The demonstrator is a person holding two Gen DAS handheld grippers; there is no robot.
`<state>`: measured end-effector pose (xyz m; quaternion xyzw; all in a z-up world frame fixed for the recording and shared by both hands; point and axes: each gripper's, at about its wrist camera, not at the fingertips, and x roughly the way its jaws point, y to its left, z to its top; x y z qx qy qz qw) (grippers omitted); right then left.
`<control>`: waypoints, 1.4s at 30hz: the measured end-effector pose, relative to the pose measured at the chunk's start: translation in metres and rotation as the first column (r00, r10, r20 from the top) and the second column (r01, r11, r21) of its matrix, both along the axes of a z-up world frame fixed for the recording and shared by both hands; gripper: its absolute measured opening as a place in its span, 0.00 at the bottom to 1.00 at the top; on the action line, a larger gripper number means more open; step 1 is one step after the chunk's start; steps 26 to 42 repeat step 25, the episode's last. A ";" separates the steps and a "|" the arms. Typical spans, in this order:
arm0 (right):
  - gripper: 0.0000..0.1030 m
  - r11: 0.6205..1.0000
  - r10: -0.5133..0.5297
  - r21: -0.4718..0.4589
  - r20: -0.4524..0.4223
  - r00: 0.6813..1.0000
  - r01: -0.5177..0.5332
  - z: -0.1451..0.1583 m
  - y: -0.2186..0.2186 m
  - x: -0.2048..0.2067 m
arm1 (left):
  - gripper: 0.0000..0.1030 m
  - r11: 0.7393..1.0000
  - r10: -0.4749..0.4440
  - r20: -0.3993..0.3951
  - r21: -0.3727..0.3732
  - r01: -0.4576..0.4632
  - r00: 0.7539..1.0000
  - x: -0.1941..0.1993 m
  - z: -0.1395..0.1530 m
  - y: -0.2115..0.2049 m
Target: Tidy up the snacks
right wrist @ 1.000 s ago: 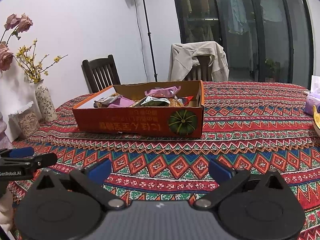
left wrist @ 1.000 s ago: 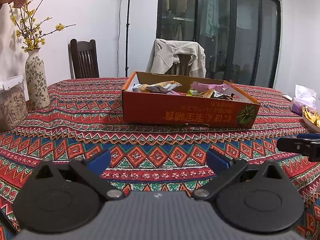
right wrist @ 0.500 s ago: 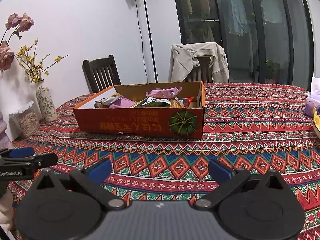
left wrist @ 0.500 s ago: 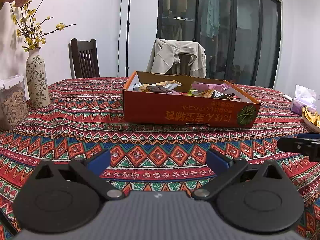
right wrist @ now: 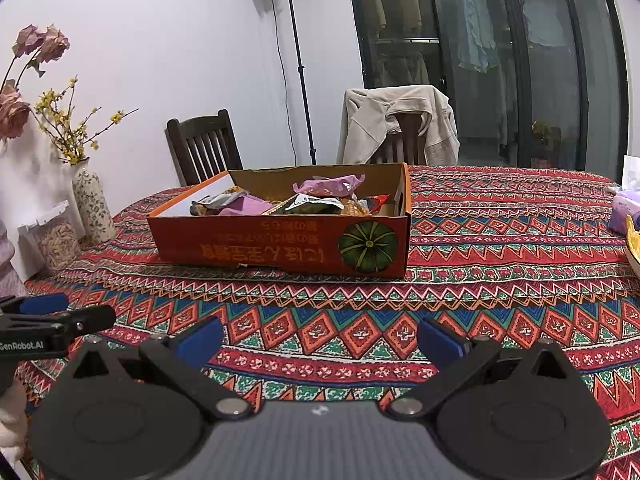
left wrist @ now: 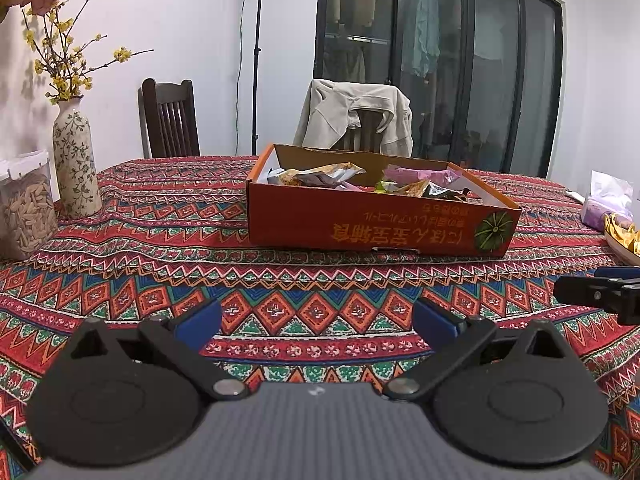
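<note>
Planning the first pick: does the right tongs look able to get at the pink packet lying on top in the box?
Probably yes. The right tongs stand open and empty, only bare tablecloth lies before the box, and the pink packet sits on top, above the low wall.

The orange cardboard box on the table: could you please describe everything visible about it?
The shallow orange cardboard box is open-topped, with a brown inner wall, upside-down yellow lettering and a green pumpkin picture on its near side. It sits flat on the patterned red tablecloth, holding loose crinkled snack packets in pink, silver and other colours. Neither claw touches it.
</note>
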<state>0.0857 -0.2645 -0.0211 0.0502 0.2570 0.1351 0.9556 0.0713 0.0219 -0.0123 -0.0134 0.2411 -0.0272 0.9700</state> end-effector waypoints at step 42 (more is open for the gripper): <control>1.00 1.000 0.001 -0.001 -0.001 1.000 -0.001 0.000 0.001 0.000 | 1.00 1.000 -0.019 0.008 0.004 0.019 1.000 -0.001 0.000 -0.004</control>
